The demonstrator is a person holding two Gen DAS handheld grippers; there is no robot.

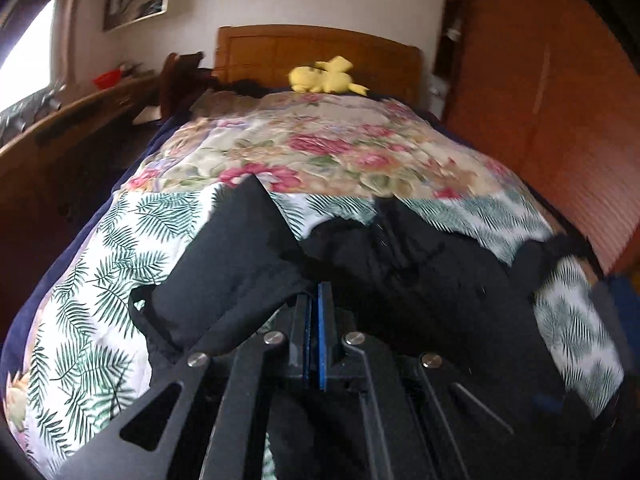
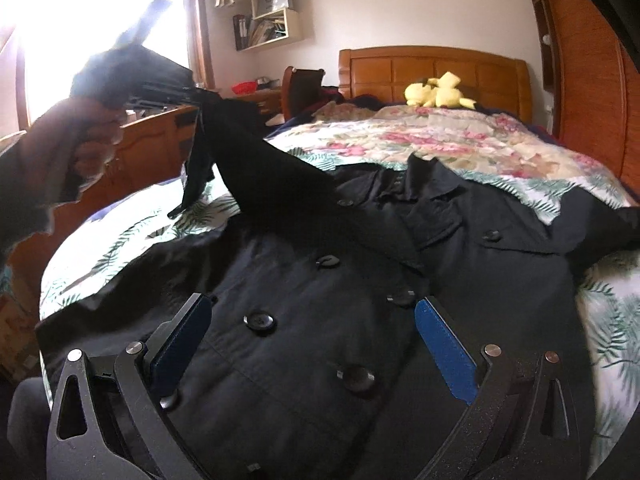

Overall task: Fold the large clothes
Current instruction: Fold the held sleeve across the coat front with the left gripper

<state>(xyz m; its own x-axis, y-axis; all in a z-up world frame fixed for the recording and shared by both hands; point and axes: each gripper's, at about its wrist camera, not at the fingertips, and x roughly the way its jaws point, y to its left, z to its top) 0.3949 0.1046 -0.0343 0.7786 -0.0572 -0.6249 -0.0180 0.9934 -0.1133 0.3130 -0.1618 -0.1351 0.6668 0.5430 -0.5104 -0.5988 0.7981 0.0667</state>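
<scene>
This was a bedroom in somebody's home, no question. A bed (image 2: 500, 148) filled the middle of both views, dressed in a floral quilt (image 1: 320, 148) over a palm-leaf sheet (image 1: 104, 280), with a carved wooden headboard (image 2: 436, 65) at its far edge. A yellow plush toy (image 2: 438, 91) sat right at the head of the bed. Along the right side stood a tall reddish wooden wardrobe (image 1: 560, 120). On the left, a bright window (image 2: 92, 20) lit a wooden desk (image 1: 72, 120), a chair (image 2: 298, 88) was tucked beside the bed's far left corner, and wall shelves (image 2: 268, 16) held folders and papers. A dark coat (image 2: 320, 280) lay spread across the bed's near edge.
</scene>
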